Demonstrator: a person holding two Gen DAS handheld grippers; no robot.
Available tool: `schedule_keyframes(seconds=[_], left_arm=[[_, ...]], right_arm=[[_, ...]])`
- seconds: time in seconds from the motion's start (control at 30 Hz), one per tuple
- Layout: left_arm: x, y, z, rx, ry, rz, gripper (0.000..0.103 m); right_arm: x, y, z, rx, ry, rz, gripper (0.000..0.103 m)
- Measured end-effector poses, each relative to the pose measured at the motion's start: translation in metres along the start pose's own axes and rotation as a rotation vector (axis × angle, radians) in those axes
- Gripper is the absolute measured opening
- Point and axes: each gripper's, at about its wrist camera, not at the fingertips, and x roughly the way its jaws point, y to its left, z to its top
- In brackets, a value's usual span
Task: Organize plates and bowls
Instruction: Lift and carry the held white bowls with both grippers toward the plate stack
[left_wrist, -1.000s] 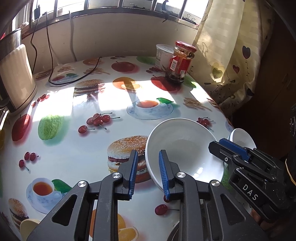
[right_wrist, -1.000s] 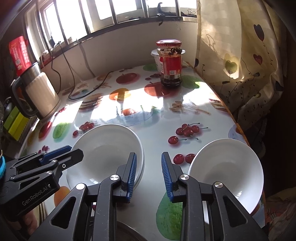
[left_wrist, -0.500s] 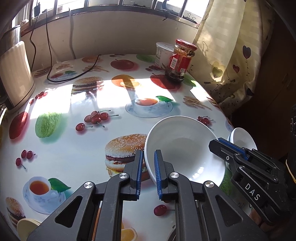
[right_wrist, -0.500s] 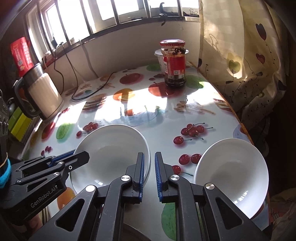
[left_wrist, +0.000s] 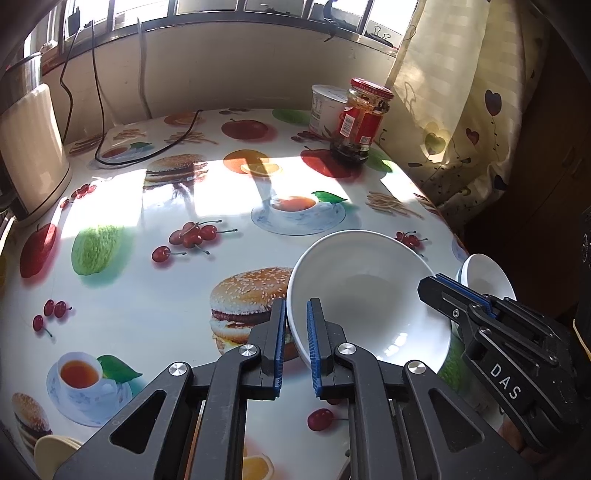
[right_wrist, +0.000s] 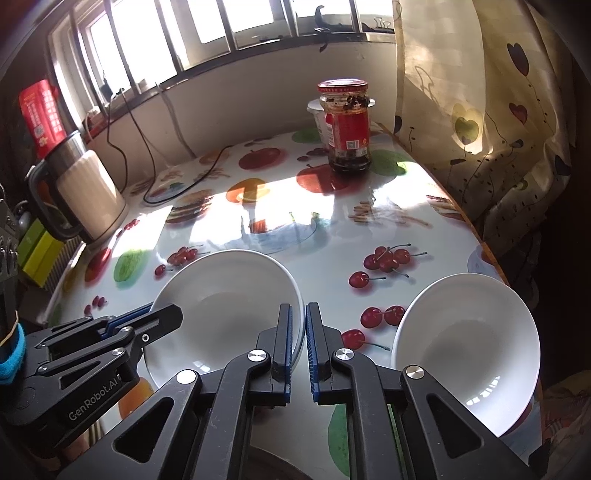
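A white bowl (left_wrist: 369, 295) sits near the front of the fruit-print table, between my two grippers. My left gripper (left_wrist: 296, 343) is shut on its left rim. My right gripper (right_wrist: 299, 343) is shut on its right rim; the same bowl shows in the right wrist view (right_wrist: 225, 310). A second white bowl (right_wrist: 465, 350) stands at the table's right edge, and shows small in the left wrist view (left_wrist: 485, 275). The right gripper shows in the left wrist view (left_wrist: 458, 295), and the left gripper shows in the right wrist view (right_wrist: 147, 317).
A red-lidded jar (left_wrist: 360, 120) and a white tub (left_wrist: 327, 107) stand at the back right near the curtain (right_wrist: 480, 110). A kettle (right_wrist: 88, 192) and a black cable (left_wrist: 147, 147) are at the back left. A dark round object (right_wrist: 273, 461) lies under my grippers.
Both grippers closed from open onto opposite rims of the middle bowl. Both moved slightly forward; the bowl stayed in place.
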Motion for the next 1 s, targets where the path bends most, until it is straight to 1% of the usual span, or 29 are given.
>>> schedule_keyframes(seconds=[0.3,0.67,1.0], left_arm=[[-0.01,0.0,0.002,0.004,-0.025,0.01,0.012],[-0.029,-0.006,0.0,0.012,-0.049,-0.02,0.012],[-0.05,-0.017,-0.011,0.033,-0.068,-0.044,0.012]], right_arm=[[-0.009,0.005,0.001,0.015,-0.019,0.002,0.009],[-0.029,0.004,-0.003,0.037,-0.046,0.001,0.009],[-0.061,0.003,-0.015,0.054,-0.082,-0.008,0.009]])
